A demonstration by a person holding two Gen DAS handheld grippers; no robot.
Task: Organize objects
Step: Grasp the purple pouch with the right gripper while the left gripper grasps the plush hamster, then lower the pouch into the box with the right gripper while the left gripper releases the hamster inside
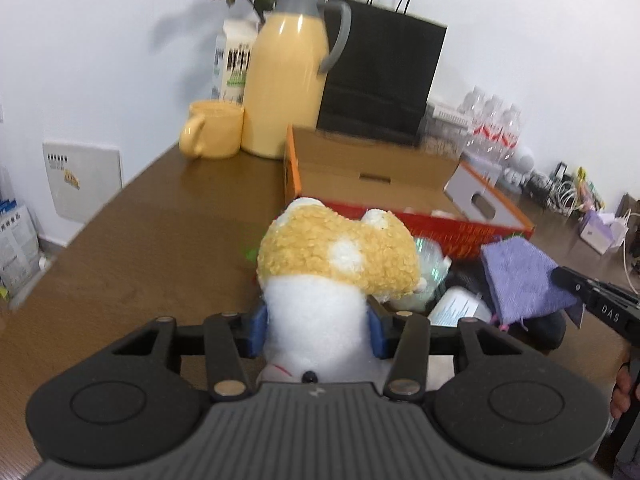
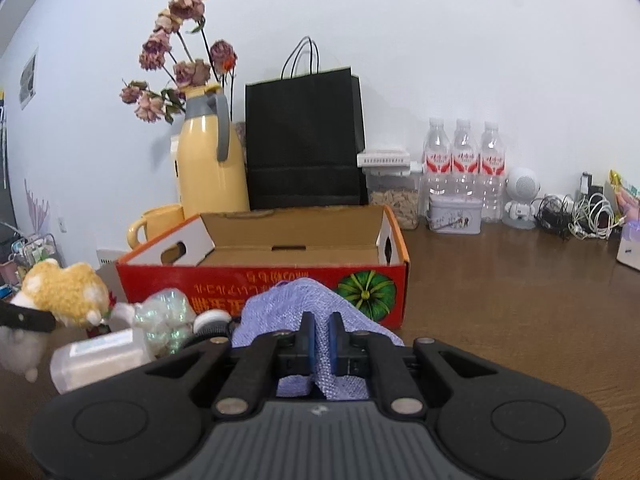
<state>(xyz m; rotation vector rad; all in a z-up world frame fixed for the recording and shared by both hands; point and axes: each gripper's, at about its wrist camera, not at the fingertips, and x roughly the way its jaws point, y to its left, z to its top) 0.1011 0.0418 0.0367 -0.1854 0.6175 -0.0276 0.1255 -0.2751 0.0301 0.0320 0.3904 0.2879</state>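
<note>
My left gripper (image 1: 316, 334) is shut on a white and yellow plush toy (image 1: 336, 256) and holds it above the brown table, in front of the open red cardboard box (image 1: 400, 184). The toy also shows at the left of the right wrist view (image 2: 60, 292). My right gripper (image 2: 322, 340) is shut on a purple knitted cloth (image 2: 292, 304) just in front of the box (image 2: 260, 284). In the left wrist view the cloth (image 1: 520, 276) hangs from the right gripper's fingers (image 1: 576, 284) at the right.
A clear plastic bottle (image 2: 96, 360), an iridescent wrapped item (image 2: 164, 316) and a white round thing (image 2: 210, 320) lie before the box. Behind it stand a yellow jug (image 2: 208, 164), yellow mug (image 1: 212, 130), black paper bag (image 2: 304, 140), water bottles (image 2: 464, 160) and cables (image 2: 576, 216).
</note>
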